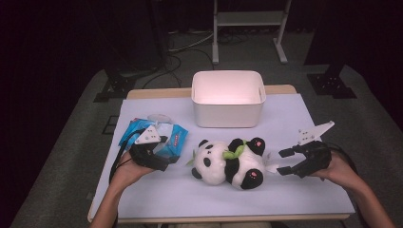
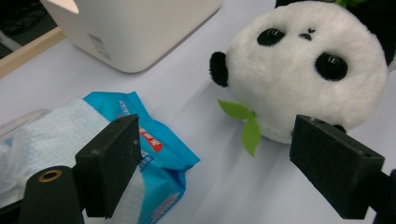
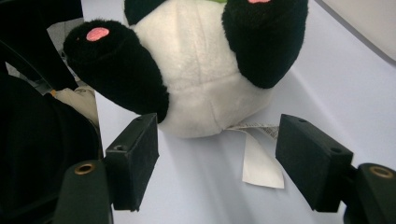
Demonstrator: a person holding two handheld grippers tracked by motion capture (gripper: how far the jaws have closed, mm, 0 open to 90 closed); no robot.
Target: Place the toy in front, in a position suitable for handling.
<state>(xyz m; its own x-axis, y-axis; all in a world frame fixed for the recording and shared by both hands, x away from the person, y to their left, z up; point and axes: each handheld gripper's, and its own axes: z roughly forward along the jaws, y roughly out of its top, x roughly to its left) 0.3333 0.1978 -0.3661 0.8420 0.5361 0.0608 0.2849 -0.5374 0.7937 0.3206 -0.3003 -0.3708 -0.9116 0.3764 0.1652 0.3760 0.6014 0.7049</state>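
With both pairs of fingers held apart on nothing, the black-and-white plush panda toy (image 1: 229, 162), lying on the worktop between the left gripper (image 1: 159, 153) and right gripper (image 1: 286, 161), should be clasped squarely from either end.

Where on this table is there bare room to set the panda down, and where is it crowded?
Free: the table right of the bin, the front strip below the panda, and inside the bin. Crowded: the left, where the wipes pack and left gripper sit close to the panda; the right gripper stands near its feet.
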